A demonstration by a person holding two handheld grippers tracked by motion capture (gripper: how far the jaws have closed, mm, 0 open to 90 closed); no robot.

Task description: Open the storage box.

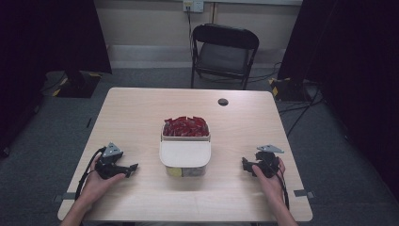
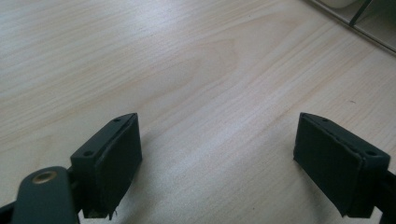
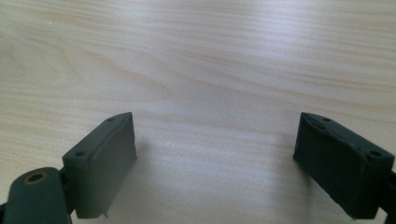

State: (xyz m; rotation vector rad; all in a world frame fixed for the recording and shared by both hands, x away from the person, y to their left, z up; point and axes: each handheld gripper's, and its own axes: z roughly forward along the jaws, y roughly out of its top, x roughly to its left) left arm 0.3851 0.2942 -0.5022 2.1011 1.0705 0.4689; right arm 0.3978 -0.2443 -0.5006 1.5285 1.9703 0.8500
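My left hand-held gripper [image 1: 133, 168] rests low on the tabletop [image 1: 141, 108], its jaws spread wide with nothing between them; in its own view I see bare pale wood grain between the two black pads [image 2: 116, 163]. My right hand-held gripper [image 1: 244, 165] rests on the same tabletop, its jaws just as wide apart and holding nothing, again with wood grain alone between its pads [image 3: 105, 161]. Both point inward, toward each other, and the container [image 1: 185, 157] stands between them, well apart from each, to the right of my left hand-held gripper and to the left of my right one. It is a pale tub with a cream lid [image 1: 184, 153] lying over its nearer part, the part closest to me, while the part farther from me is uncovered and heaped with red packets [image 1: 186, 126]. Something yellowish shows through the tub's near wall below the lid; I cannot tell what it is. Beyond the container, farther from both hand-held grippers, a small dark round hole [image 1: 223, 101] sits in the tabletop near its far edge, and past that edge a black folding chair [image 1: 225, 52] stands on the grey floor. My left hand [image 1: 101, 181] and right hand [image 1: 268, 181] each wrap a gripper's body, with a black cable [image 1: 87, 174] trailing back from the left one.
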